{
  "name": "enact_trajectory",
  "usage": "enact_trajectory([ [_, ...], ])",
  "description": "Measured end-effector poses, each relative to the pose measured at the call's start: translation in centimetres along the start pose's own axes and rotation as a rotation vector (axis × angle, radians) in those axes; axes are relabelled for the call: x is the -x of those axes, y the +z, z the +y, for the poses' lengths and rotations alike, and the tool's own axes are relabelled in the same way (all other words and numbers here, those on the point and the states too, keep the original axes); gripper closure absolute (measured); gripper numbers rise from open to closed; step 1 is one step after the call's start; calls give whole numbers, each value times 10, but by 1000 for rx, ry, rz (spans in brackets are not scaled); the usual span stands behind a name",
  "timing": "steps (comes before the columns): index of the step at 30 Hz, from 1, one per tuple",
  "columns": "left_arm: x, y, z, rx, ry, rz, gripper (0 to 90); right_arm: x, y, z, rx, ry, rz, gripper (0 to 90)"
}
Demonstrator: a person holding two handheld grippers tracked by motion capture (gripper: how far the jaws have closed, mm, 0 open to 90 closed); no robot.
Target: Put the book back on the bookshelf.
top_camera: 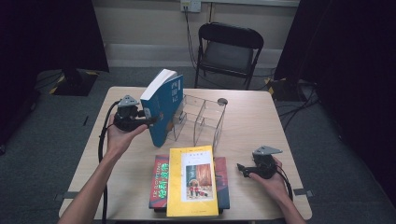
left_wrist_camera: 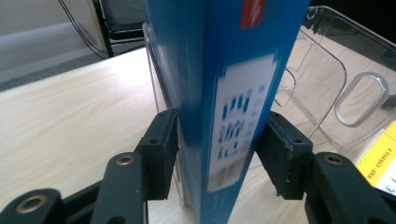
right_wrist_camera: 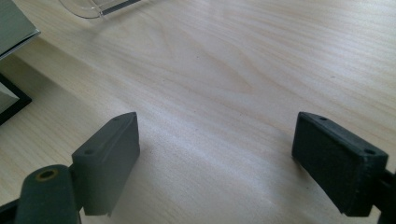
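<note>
Your left gripper (top_camera: 148, 122) clamps the blue book (top_camera: 164, 106) by its spine, tilted at the clear acrylic rack's (top_camera: 205, 119) left slot. Next, straighten it and lower it in. Right gripper (top_camera: 241, 169) rests open on the table (top_camera: 261, 116).

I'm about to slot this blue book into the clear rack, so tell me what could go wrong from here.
1. The left claw grips the blue book low on its spine while it tilts; the heavy top could twist it out of the pads.
2. The book's lower corner sits at the clear rack wall; pushing on could shove or tip the light rack.
3. The right claw stands open over bare table, so nothing steadies the rack.
</note>
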State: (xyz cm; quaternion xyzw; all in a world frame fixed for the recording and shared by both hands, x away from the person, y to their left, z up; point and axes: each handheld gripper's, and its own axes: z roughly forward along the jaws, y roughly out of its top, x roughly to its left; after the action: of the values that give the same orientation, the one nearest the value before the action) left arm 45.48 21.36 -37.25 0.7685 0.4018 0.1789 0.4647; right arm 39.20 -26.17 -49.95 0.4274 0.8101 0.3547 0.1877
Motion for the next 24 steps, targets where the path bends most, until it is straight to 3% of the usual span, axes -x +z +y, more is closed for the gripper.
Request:
enact_trajectory([
  [4,-2,-2,-8,3,-18,-41,522,0,0,0,0,0,0,148],
  [6,-1,-1,-10,-17,-15,-40,519,0,0,0,0,0,0,148],
  [20,6,-7,-20,4,-52,-87,508,0,0,0,1,-1,-1,148],
  [24,10,-12,-22,18,-42,-103,530,0,0,0,1,-1,-1,148],
])
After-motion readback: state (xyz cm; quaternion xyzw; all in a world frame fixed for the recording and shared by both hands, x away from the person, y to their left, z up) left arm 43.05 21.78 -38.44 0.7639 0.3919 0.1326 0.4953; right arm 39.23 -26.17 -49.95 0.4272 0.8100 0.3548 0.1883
